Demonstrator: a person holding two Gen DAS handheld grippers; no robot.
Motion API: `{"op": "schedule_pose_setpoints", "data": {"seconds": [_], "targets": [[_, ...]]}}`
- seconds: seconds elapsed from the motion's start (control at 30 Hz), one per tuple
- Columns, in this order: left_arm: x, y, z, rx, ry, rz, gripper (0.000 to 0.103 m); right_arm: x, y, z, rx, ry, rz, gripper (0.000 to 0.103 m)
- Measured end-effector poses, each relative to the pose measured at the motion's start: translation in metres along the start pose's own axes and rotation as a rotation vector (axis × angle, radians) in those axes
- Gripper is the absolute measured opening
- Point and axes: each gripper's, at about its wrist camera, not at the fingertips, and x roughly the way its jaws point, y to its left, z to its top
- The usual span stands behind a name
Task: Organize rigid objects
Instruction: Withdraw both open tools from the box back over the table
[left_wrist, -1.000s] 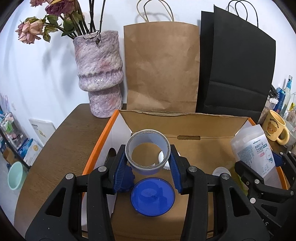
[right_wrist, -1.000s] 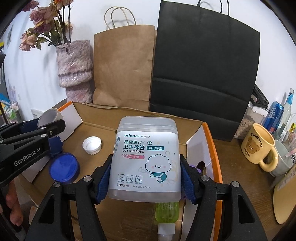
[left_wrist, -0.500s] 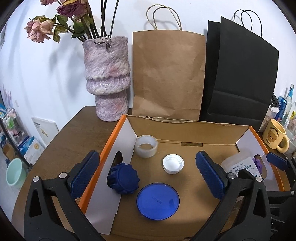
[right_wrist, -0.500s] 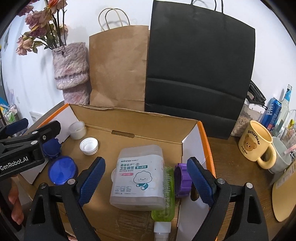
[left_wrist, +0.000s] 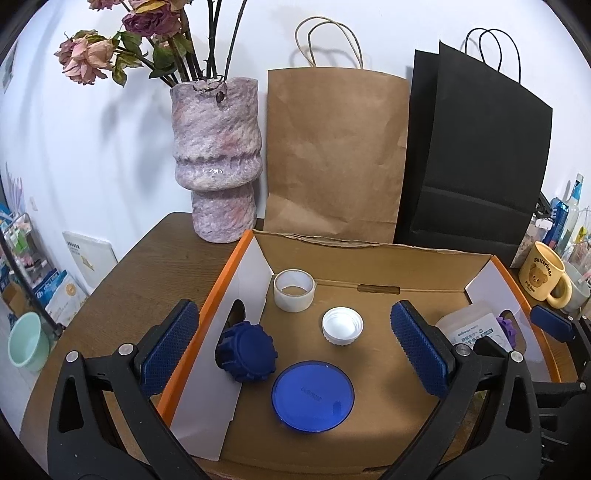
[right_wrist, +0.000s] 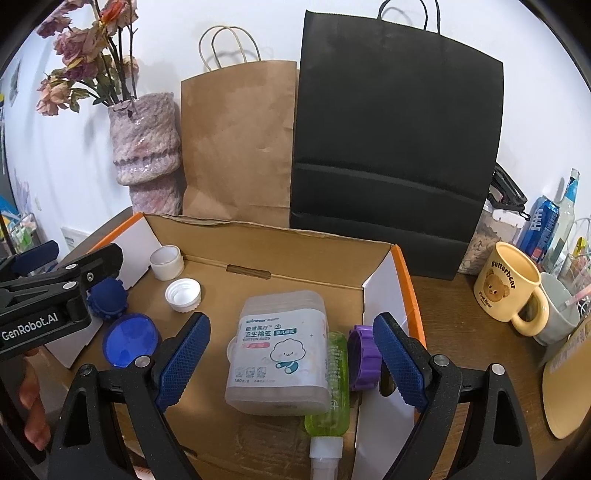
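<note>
Cotton-bud box (right_wrist: 279, 349) reads "COTTON BUDS".

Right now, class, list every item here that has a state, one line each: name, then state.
left hand-held gripper: open, empty
right hand-held gripper: open, empty
tape roll: on end, in box corner
cotton bud box: lying flat, lid closed
green spray bottle: lying on side
white cap: upside down
cardboard box: open
</note>
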Motion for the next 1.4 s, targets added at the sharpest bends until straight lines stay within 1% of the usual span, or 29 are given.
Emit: {"op": "schedule_pose_setpoints", "data": {"seconds": [0.17,0.63,1.4], "targets": [[-0.006,0.001,-0.004,-0.003,-0.01,-0.003,0.103,-0.009,0.0,-0.004,0.002,-0.019,-0.004,0.094],[-0.03,0.012,-0.025,-0.013,-0.015,-0.021,0.103,-0.043,0.002,-0.029,-0.006,-0.033,-0.011,0.094],[-0.079,0.035,-0.067,-0.014,0.01,-0.023,0.103,-0.092,0.012,-0.074,0.018,-0.013,-0.002,0.094]]}}
